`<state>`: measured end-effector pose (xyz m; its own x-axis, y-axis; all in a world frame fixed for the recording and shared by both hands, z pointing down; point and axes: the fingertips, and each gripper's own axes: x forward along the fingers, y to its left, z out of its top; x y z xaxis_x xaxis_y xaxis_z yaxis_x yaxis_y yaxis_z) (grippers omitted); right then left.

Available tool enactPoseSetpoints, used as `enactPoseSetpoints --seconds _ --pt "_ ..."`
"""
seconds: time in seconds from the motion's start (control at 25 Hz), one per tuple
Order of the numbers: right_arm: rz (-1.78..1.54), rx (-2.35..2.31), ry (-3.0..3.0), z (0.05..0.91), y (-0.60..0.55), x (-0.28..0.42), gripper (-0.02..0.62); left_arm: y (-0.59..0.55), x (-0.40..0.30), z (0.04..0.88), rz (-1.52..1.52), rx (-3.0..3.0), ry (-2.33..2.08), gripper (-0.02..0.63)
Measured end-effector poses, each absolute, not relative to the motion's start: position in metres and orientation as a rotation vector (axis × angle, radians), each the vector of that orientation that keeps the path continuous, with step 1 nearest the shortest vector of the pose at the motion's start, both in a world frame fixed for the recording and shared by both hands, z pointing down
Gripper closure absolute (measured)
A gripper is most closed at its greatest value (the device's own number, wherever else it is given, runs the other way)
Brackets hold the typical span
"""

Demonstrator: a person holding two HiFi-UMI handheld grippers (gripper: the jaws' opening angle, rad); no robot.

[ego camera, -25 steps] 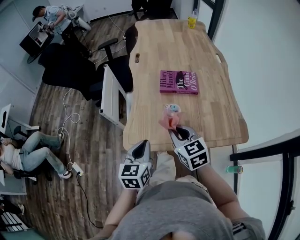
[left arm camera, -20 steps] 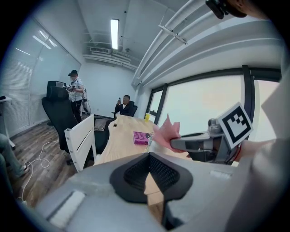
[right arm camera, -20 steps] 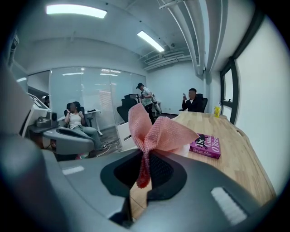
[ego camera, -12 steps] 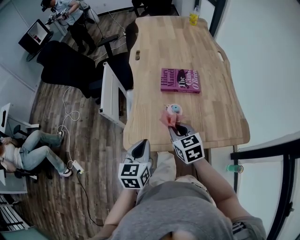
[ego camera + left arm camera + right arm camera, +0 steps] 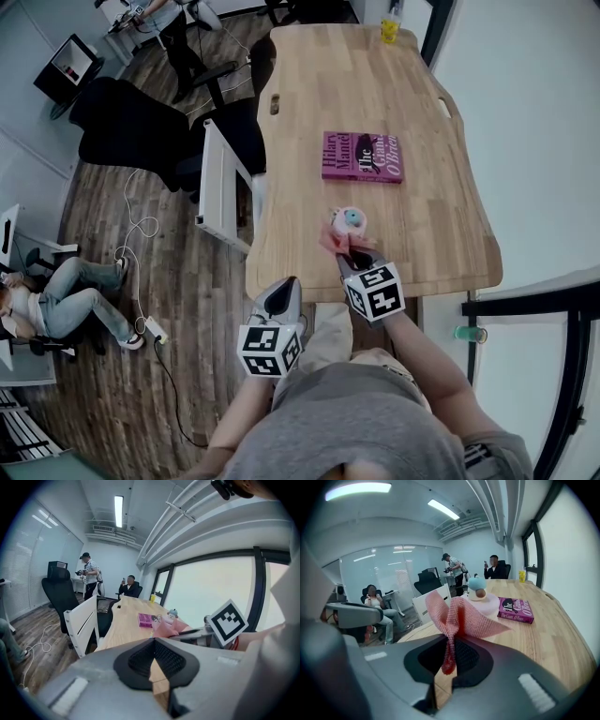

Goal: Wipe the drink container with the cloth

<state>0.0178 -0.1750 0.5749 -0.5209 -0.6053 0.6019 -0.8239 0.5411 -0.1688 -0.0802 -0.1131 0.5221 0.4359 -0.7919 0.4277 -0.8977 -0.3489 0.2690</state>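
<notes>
right hand-held gripper point(image 5: 449, 654) tight on cloth point(image 5: 461, 618)

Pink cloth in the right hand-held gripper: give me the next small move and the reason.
Probably ease the right hand-held gripper forward so the pink cloth meets the side of the drink container. The jaws are shut on the cloth, and the container stands just beyond it on the table; whether they already touch cannot be told.

The cloth point(image 5: 459, 618) is coarse open mesh, the table point(image 5: 375, 84) smooth matt wood.
</notes>
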Motion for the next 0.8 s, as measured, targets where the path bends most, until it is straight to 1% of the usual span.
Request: enactPoseSetpoints --seconds 0.8 --pt "0.771 1.095 -2.181 0.649 -0.176 0.019 0.571 -0.127 -0.076 0.536 0.340 2.205 -1.402 0.603"
